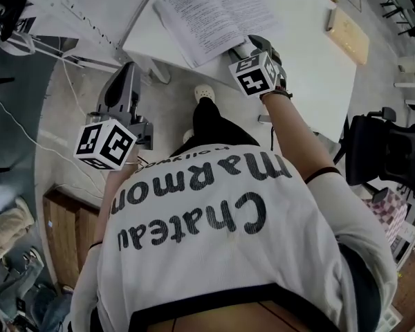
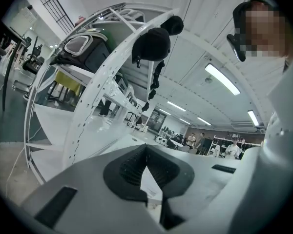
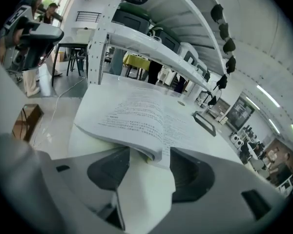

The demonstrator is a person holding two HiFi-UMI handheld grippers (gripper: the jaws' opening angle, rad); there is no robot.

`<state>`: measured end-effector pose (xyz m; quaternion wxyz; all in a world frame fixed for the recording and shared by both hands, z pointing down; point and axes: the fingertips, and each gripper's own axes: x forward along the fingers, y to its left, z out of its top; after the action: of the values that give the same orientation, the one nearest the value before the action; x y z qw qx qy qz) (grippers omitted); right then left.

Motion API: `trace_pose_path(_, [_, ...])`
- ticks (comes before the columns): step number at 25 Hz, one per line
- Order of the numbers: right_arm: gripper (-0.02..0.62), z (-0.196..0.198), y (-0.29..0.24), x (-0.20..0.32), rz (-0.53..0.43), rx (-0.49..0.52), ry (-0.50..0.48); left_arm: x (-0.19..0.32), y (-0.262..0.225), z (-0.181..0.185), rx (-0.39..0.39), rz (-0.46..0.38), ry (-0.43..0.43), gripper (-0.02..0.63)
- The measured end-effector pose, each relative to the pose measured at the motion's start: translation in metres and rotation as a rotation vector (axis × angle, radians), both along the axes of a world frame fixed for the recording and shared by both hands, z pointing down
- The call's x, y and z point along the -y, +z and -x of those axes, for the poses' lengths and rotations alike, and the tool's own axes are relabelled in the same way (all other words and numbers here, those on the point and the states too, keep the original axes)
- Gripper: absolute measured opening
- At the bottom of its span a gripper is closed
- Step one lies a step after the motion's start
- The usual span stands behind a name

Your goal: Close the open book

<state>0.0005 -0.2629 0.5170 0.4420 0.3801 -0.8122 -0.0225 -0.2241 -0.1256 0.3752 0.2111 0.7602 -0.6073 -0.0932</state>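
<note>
An open book [image 1: 214,12] lies flat on the white table [image 1: 311,81], printed pages up. My right gripper [image 1: 243,47] sits at the book's near edge. In the right gripper view the foot of the book [image 3: 136,116] lies between the jaws of my right gripper [image 3: 150,156]. They stand wide open, with a gap on each side of the paper. My left gripper [image 1: 129,68] hangs off the table's left side, above the floor. In the left gripper view its fingertips [image 2: 146,150] meet with nothing held, pointing out into the room.
A pale wooden board [image 1: 349,34] and a small grey object [image 1: 330,19] lie on the table's far right. A white perforated frame [image 2: 88,116] rises beside the left gripper. Cables [image 1: 28,137] run over the floor. A black chair [image 1: 387,151] stands to the right.
</note>
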Motion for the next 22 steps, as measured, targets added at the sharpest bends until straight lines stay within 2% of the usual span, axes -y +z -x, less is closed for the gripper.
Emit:
trace_pose_path(9, [0.25, 0.013, -0.007, -0.003, -0.127, -0.212, -0.178, -0.005, -0.007, 0.002, 0.009, -0.019, -0.025, 0.023])
trace_pose_path(14, [0.25, 0.021, -0.007, -0.006, -0.233, -0.354, -0.323, -0.006, -0.011, 0.004, 0.011, -0.029, -0.04, 0.023])
trace_pose_path(19, [0.244, 0.026, -0.007, -0.01, -0.3, -0.42, -0.429, -0.011, -0.014, 0.005, 0.017, -0.033, -0.054, 0.023])
trace_pose_path(22, [0.162, 0.029, -0.007, -0.012, -0.319, -0.415, -0.459, -0.013, -0.013, 0.008, 0.017, -0.034, -0.065, 0.023])
